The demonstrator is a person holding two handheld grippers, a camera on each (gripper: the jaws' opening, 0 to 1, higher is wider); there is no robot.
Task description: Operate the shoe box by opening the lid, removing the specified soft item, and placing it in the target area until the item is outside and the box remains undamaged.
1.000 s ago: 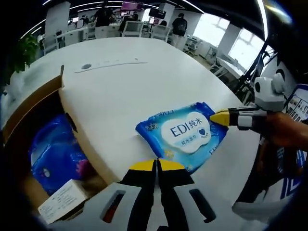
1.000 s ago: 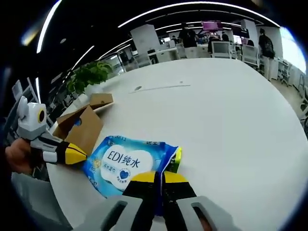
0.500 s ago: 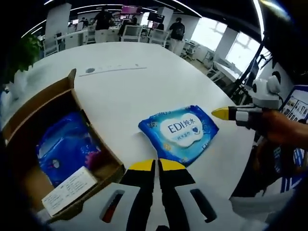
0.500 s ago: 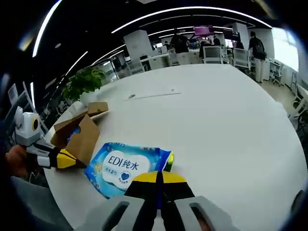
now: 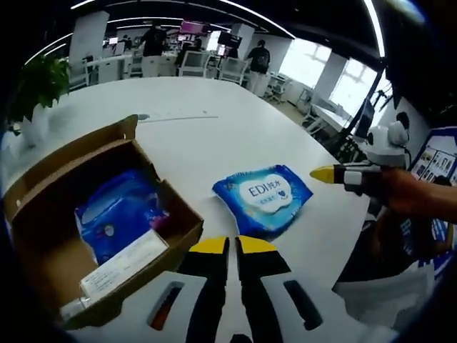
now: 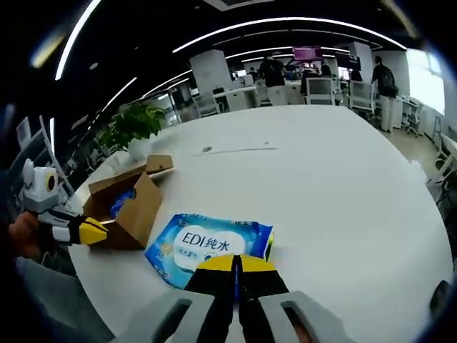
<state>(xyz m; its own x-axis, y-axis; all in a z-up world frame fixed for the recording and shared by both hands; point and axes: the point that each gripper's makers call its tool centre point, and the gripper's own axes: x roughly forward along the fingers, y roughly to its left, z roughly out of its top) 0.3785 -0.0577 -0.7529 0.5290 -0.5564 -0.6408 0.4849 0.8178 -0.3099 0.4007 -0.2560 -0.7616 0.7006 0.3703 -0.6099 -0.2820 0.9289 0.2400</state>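
A blue wet-wipes pack (image 5: 263, 196) with a white label lies flat on the white table (image 5: 207, 136), outside the box. The open brown shoe box (image 5: 43, 236) stands to its left and holds another blue soft pack (image 5: 118, 214) and a small white carton (image 5: 121, 261). My left gripper (image 5: 230, 246) is shut and empty, a short way in front of the pack and the box's corner. The right gripper (image 5: 325, 174), held in a hand, hovers beside the pack's right edge, apart from it. In the right gripper view its shut jaws (image 6: 234, 264) sit just short of the pack (image 6: 207, 243), with the box (image 6: 132, 204) and the left gripper (image 6: 91, 230) beyond.
The table's curved edge (image 5: 343, 236) runs near the right gripper. A potted plant (image 6: 132, 121) stands past the box. A grey disc and a thin slot (image 5: 178, 118) mark the far tabletop. Chairs, desks and people stand far behind.
Both views have pulled back from the table, so the pack looks smaller and the whole box shows. The right gripper's tip has come off the pack's edge. The pack stays put.
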